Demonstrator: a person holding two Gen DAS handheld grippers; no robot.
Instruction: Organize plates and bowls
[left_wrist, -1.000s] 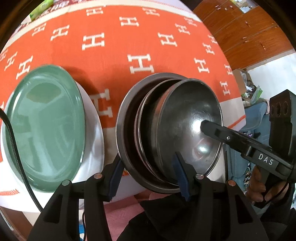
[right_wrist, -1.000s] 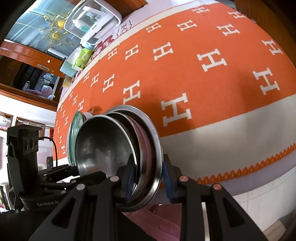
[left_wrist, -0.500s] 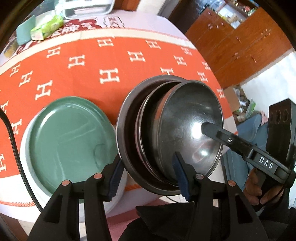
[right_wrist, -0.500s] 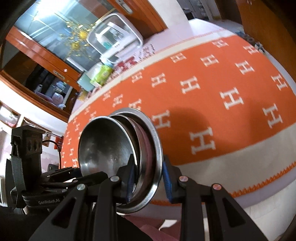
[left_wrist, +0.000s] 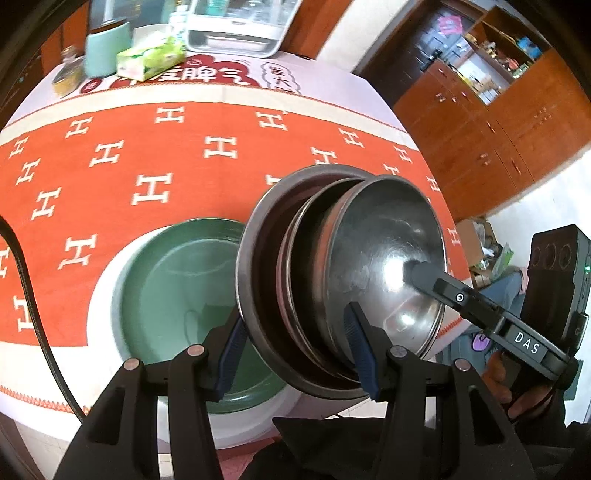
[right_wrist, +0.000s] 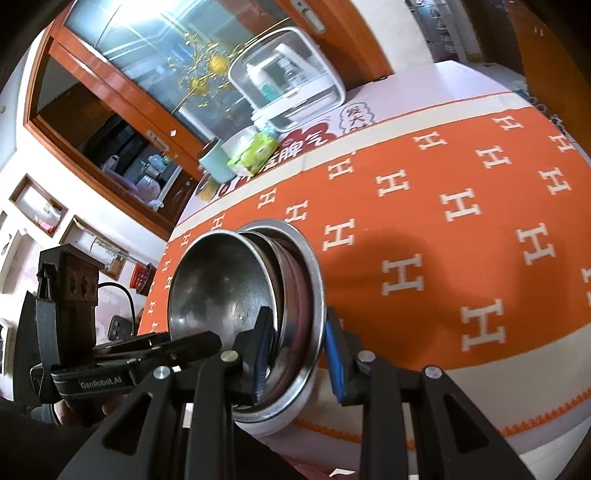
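A nested stack of steel bowls (left_wrist: 369, 266) is held tilted on edge above the table's near side. My left gripper (left_wrist: 295, 343) is shut on the stack's rim. My right gripper (right_wrist: 295, 350) is shut on the same stack (right_wrist: 229, 291) from the other side. In the left wrist view the right gripper's finger (left_wrist: 436, 284) lies inside the top bowl. A green plate (left_wrist: 177, 288) rests on a white plate (left_wrist: 107, 288) on the table, just left of and below the stack.
An orange cloth with white H marks (left_wrist: 155, 155) covers the table. At the far edge stand a white clear-lidded container (right_wrist: 291, 81), a green tissue pack (left_wrist: 151, 59) and a teal cup (left_wrist: 103, 48). Wooden cabinets (left_wrist: 498, 129) stand to the right.
Both grippers have lifted and tipped back with the bowl stack, so more of the far table and room shows. The green plate now lies lower and closer beneath the stack.
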